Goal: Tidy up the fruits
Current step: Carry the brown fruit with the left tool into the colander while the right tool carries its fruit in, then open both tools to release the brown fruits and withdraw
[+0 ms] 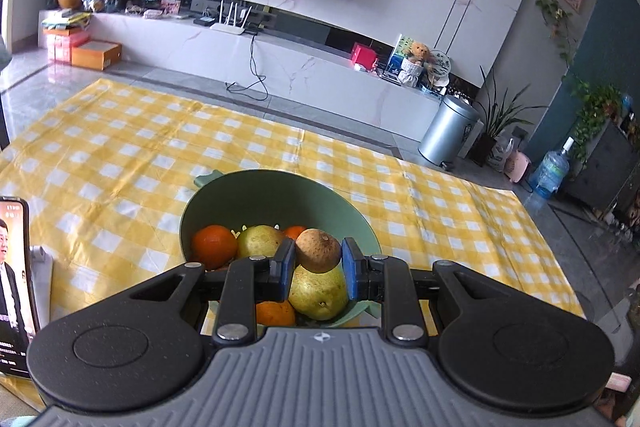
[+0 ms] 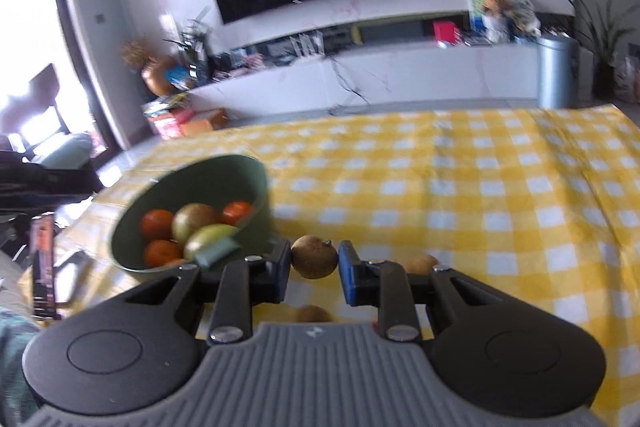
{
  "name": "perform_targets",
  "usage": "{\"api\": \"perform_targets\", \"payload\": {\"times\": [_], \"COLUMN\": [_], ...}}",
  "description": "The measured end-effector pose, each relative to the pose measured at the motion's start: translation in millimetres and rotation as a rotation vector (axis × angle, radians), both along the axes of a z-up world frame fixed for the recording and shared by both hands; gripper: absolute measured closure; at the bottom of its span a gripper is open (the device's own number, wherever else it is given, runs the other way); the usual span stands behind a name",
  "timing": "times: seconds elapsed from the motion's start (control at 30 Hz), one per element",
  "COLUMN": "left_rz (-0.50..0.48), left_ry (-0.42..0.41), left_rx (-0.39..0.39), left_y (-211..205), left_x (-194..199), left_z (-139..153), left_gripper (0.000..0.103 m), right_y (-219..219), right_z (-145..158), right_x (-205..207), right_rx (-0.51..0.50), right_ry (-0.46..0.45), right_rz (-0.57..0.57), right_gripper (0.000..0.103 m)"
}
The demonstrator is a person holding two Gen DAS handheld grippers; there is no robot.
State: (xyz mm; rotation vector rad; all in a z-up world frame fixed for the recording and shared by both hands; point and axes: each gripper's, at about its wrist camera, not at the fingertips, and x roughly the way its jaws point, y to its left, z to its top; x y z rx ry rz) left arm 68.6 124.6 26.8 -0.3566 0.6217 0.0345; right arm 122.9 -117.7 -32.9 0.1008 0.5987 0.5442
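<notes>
Over yellow checked cloth [image 1: 120, 155], left gripper [image 1: 318, 263] and right gripper [image 2: 314, 263] each clamp a brown fruit [image 1: 318, 250].

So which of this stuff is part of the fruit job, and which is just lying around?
Job:
green bowl
oranges
pears
brown fruit in the left gripper
brown fruit in the right gripper
loose brown fruits on the cloth

Lying about:
phone
checked cloth
bin

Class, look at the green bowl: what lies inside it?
Inside the green bowl: oranges and greenish pears. The left claw holding a brown fruit hides part of the contents.
</notes>
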Motion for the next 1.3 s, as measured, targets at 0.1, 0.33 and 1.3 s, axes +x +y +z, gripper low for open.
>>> {"api": "perform_targets", "payload": {"times": [0.1, 0.33, 1.3], "left_rz": [0.013, 0.026, -0.013], "left_ry": [0.029, 0.115, 0.226], "left_rx": [-0.004, -0.012, 0.016], "left_y": [4, 11, 23], "left_x": [4, 17, 40], "left_z": [-8, -27, -55], "left_gripper": [0.075, 0.075, 0.073], "right_y": [23, 86, 135], "right_z": [14, 16, -15], "right_x": [-9, -14, 5], "right_rx": [0.025, -0.030, -0.147], "right_ry": [-0.025, -0.043, 0.021], "right_rz": [0.080, 0.219, 0.289], "right_gripper": [0.081, 0.081, 0.079]}}
